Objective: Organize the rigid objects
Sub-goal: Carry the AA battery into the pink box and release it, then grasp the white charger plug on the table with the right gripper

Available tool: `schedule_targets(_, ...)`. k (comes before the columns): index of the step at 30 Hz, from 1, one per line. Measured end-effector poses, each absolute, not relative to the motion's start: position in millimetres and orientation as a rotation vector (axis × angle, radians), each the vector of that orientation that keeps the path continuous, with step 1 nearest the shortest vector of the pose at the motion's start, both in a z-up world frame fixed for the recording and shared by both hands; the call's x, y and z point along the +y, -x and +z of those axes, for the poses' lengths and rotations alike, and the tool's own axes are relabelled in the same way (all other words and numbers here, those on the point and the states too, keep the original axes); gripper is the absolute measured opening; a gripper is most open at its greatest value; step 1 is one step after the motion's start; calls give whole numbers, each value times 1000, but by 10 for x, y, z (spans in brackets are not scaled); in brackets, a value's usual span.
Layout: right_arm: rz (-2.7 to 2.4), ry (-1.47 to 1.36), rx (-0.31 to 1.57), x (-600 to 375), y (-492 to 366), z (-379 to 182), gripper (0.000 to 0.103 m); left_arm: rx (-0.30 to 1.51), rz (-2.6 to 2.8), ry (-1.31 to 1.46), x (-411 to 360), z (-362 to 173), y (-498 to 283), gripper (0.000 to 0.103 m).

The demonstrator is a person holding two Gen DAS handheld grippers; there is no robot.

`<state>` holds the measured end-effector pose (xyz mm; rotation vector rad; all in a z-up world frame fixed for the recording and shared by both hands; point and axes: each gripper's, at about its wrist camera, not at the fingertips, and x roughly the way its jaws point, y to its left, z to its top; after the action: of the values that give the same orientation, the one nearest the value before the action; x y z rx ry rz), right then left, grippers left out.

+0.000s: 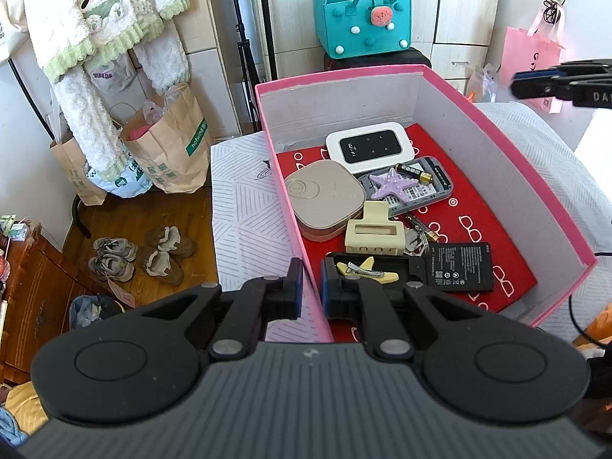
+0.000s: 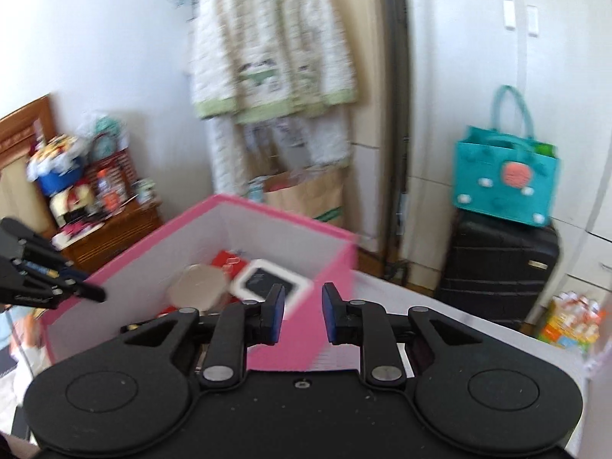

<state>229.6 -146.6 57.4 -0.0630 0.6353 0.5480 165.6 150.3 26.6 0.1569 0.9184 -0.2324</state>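
A pink box (image 1: 535, 176) sits on the bed and holds a white WiFi router (image 1: 369, 146), a beige square case (image 1: 325, 199), a purple starfish (image 1: 390, 183), a battery (image 1: 415, 173), a cream hair claw (image 1: 375, 234), a flat black battery pack (image 1: 459, 266) and a yellow hair clip (image 1: 367, 271). My left gripper (image 1: 311, 294) straddles the box's near left wall, jaws slightly apart, holding nothing. My right gripper (image 2: 303, 315) is open and empty above the box's near corner; the box (image 2: 313, 329) is blurred there. The right gripper also shows in the left wrist view (image 1: 554, 82).
A patterned white bed cover (image 1: 244, 199) lies under the box. A teal felt bag (image 1: 363, 19) sits on a black suitcase (image 2: 497, 267). Paper bags (image 1: 168, 145), hanging fleece clothes (image 1: 99, 19) and shoes (image 1: 141, 256) are on the left. A wooden cabinet (image 2: 114, 229) stands beyond.
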Motion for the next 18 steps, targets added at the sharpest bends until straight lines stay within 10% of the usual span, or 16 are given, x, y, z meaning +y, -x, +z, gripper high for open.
schedule_targets(18, 540, 37, 732, -2060, -2722, -238, 65, 927, -212, -139, 1519, 265, -1662, 9)
